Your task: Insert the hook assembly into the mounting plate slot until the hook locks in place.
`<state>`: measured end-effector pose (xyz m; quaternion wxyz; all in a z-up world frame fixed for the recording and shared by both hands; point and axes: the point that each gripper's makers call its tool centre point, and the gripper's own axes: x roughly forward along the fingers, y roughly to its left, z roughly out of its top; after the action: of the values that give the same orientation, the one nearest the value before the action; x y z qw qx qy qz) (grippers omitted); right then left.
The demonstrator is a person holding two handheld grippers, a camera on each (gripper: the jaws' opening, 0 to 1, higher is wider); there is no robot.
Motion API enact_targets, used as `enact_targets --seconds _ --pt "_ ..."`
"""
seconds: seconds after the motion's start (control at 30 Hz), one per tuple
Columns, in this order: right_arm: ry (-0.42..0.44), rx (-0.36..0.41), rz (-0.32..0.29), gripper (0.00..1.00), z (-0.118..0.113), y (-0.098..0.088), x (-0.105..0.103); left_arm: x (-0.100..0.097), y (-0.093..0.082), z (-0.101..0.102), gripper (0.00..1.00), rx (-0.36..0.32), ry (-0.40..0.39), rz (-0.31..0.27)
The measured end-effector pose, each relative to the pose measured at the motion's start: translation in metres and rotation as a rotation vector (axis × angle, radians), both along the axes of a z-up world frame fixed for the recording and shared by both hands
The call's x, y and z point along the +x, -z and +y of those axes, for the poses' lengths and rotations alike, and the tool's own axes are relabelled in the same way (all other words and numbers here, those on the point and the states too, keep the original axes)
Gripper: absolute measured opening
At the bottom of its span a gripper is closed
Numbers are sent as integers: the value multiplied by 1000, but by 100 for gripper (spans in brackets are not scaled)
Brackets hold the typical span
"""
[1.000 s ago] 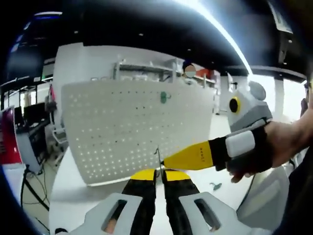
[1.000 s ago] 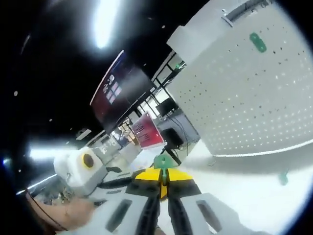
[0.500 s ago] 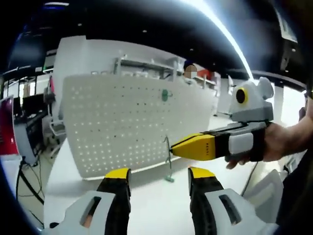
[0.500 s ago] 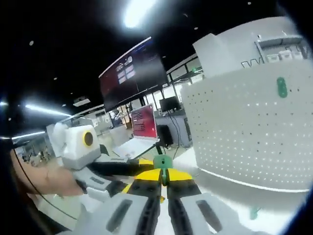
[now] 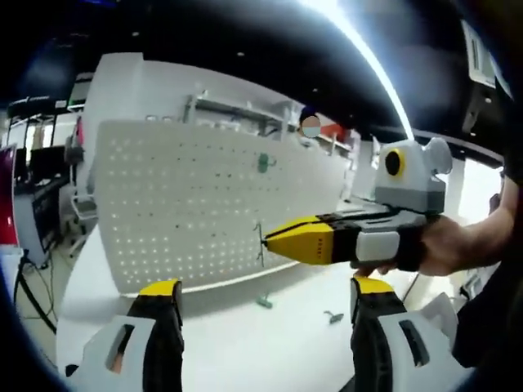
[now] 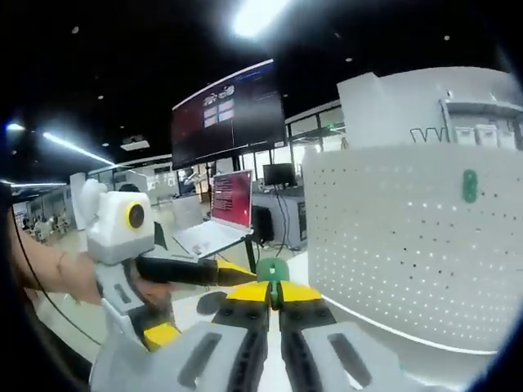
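In the left gripper view my left gripper (image 5: 265,296) is open wide, nothing between its yellow-tipped fingers (image 5: 160,294). Above them the right gripper (image 5: 278,239) comes in from the right, shut on the hook assembly, whose thin wire (image 5: 260,245) points down at its tip. Behind stands the white perforated mounting plate (image 5: 180,212) with a green hook piece (image 5: 263,163) fixed near its top. In the right gripper view my right gripper (image 6: 274,292) is shut on the hook assembly's green base (image 6: 272,269). The mounting plate (image 6: 409,245) is to the right and the left gripper (image 6: 163,273) to the left.
Two small green pieces (image 5: 263,302) (image 5: 333,316) lie on the white table (image 5: 229,343) in front of the plate. A hand (image 5: 458,245) holds the right gripper. A laptop with a red screen (image 6: 233,198) and a large wall display (image 6: 229,114) sit behind the left gripper.
My left gripper went from shut at the hook wire to open, and has spread wider still. The right gripper kept the hook assembly and rose slightly above the left jaws.
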<state>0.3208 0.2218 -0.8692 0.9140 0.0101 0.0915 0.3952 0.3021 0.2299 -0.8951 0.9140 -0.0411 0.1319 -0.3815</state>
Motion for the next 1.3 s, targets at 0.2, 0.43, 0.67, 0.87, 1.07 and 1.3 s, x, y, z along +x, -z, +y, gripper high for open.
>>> enact_targets --seconds 0.2,0.43,0.67,0.87,1.07,1.3 --pt "49 -10 -22 0 -9 -1 7 0 -2 -3 97 -22 -11 -3" --pt "134 -2 -55 0 -23 -6 20 0 -8 -6 100 -38 -9 -19" --pt "248 9 -93 0 -46 -16 38 -1 -11 -7 100 -38 -11 -27" --pt "319 9 -113 0 -64 -20 54 -1 -12 -8 100 -38 -7 -31" --pt "392 13 -140 0 -84 -25 74 0 -14 -9 100 -34 -2 -33" --pt "491 10 -168 0 -118 -31 98 3 -13 -9 100 -29 1 -29"
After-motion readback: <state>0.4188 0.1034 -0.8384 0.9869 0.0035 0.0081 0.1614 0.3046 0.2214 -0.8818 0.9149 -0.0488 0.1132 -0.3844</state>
